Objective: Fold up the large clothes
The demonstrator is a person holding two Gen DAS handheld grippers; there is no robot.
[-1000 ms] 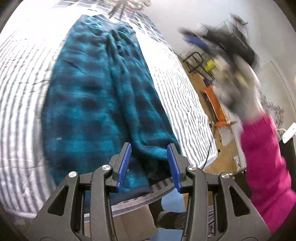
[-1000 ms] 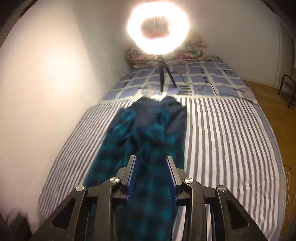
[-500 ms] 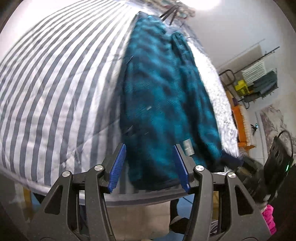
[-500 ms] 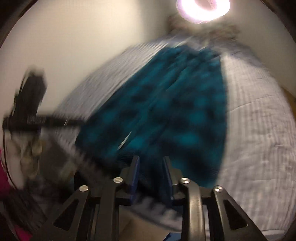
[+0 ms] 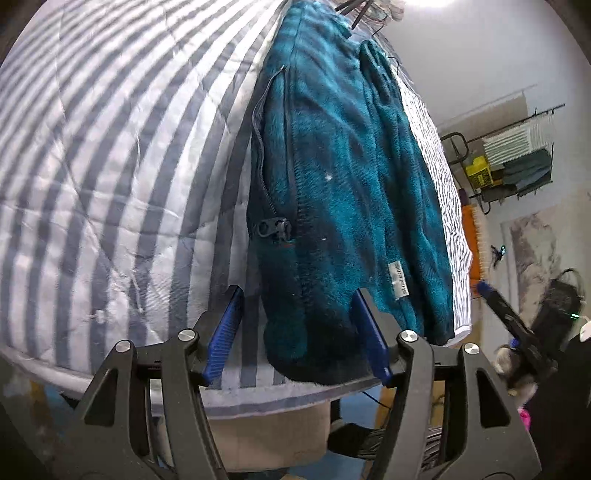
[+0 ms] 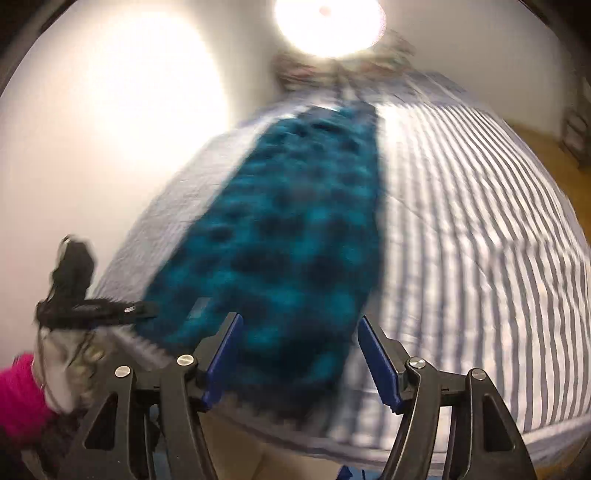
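A teal and black checked fleece jacket (image 5: 351, 177) lies folded lengthwise on the striped bed (image 5: 110, 147), its zip edge on the left and its hem at the near edge. My left gripper (image 5: 295, 332) hovers over the hem's left corner. Its jaws are opening, the corner is between them, and the pads do not press it. The right wrist view is blurred. There my right gripper (image 6: 299, 350) hangs over the jacket's (image 6: 288, 229) near end, jaws opening, pads clear of the cloth. A finger of the right gripper (image 5: 502, 310) shows at the hem's right side.
A bright ring light (image 6: 328, 22) on a tripod stands at the bed's head, beside a white wall (image 6: 92, 129). A clothes rack (image 5: 517, 155) and wooden floor (image 6: 535, 136) lie to the right. A gloved hand with a pink sleeve (image 6: 18, 384) holds the left gripper (image 6: 110, 310).
Both grippers have come down toward the jacket's near hem at the foot of the bed. Both pairs of jaws stand wider than before. The right gripper swung in from higher up.
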